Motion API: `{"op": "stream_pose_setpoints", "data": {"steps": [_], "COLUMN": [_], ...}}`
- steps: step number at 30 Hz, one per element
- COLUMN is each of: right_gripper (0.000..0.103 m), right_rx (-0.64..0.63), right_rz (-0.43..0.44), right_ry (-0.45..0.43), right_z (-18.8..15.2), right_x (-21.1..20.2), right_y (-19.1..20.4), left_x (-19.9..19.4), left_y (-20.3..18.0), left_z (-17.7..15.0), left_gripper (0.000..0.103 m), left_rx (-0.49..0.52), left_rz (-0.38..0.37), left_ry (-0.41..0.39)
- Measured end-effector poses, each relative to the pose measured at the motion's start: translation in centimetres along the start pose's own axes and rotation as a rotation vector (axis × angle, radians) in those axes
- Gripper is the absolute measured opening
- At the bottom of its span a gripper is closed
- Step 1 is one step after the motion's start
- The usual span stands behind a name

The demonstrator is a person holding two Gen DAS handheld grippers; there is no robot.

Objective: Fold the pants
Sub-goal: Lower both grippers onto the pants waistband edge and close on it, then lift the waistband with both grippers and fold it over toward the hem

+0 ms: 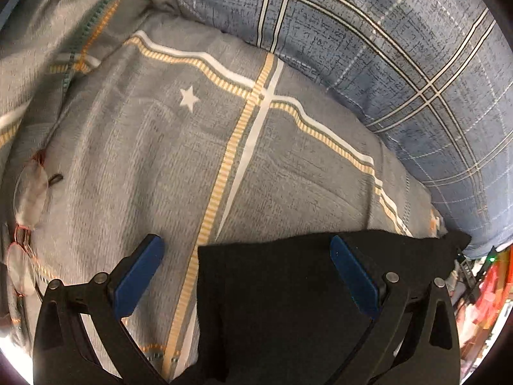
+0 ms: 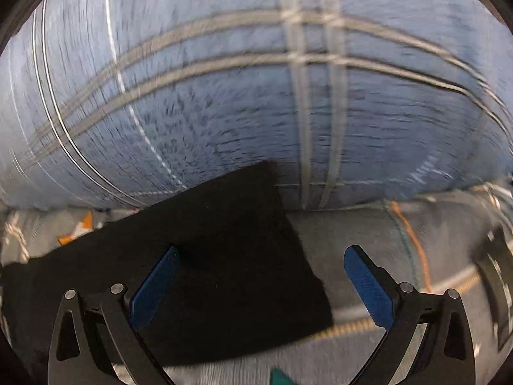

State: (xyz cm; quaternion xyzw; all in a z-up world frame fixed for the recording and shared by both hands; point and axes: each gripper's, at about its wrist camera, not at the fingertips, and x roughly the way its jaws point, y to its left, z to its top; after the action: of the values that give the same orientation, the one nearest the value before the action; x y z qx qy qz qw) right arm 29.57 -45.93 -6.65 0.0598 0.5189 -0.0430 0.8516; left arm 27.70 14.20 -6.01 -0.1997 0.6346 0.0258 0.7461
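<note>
Both views are being bent hard by the fisheye, corners blacked out. The blue plaid bedding [image 2: 224, 96] is being smeared by motion blur in the right wrist view. The black pants [image 1: 288, 304] are being rendered featureless; glare is showing at 8 o'clock.

Your pants [image 1: 288, 304] are matt black cloth, dense and lint-free. The grey quilt [image 1: 144, 147] beneath is soft woven cloth with printed stripes; the blue pillow [image 1: 384, 48] shows a coarser plaid weave. Your tongs [image 1: 247, 250] carry matt blue pads [image 1: 141, 276] on smooth black plastic arms.
</note>
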Motion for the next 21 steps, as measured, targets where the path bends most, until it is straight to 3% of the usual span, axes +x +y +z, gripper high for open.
{"op": "stream_pose_setpoints", "data": {"steps": [2,4,5,7,8,9,10,13,17,21], "right_gripper": [0.099,0.079,0.074,0.063,0.043,0.023,0.017,0.012,0.012,0.012], "right_rx": [-0.047,-0.071,-0.073,-0.082,-0.087,-0.086,-0.074,-0.019,0.021,0.044], "right_rz": [-0.009,0.016,0.038,0.006,-0.006,-0.013,-0.016,0.027,0.046,0.074], "right_ry": [0.014,0.009,0.009,0.006,0.004,0.001,-0.005,-0.052,-0.111,-0.177], "right_z": [0.3,0.6,0.8,0.9,0.9,0.9,0.9,0.5,-1.0,-3.2], "right_x": [0.9,0.9,0.9,0.6,0.4,0.1,-0.4,-2.5,-6.1,-10.6], "right_y": [0.9,1.5,1.8,2.2,2.3,2.3,2.1,1.1,0.4,0.1], "left_x": [0.0,-0.2,-0.2,-0.1,-0.2,-0.5,-0.7,-1.7,-4.6,-8.4], "left_y": [-0.9,-1.9,-2.6,-3.3,-3.5,-3.6,-3.5,-3.6,-5.3,-4.9], "left_z": [0.0,-0.3,-0.6,-0.9,-1.1,-1.2,-1.4,-2.2,-5.2,-7.8], "left_gripper": [0.103,0.096,0.093,0.072,0.061,0.026,0.018,0.015,0.014,0.014], "left_rx": [0.037,0.059,0.080,0.113,0.120,0.124,0.121,0.119,0.208,0.245], "left_rz": [-0.037,-0.063,-0.050,-0.007,0.019,0.026,-0.004,-0.004,0.049,0.023], "left_ry": [0.004,0.006,0.002,-0.009,-0.029,-0.038,-0.026,-0.073,-0.221,-0.335]}}
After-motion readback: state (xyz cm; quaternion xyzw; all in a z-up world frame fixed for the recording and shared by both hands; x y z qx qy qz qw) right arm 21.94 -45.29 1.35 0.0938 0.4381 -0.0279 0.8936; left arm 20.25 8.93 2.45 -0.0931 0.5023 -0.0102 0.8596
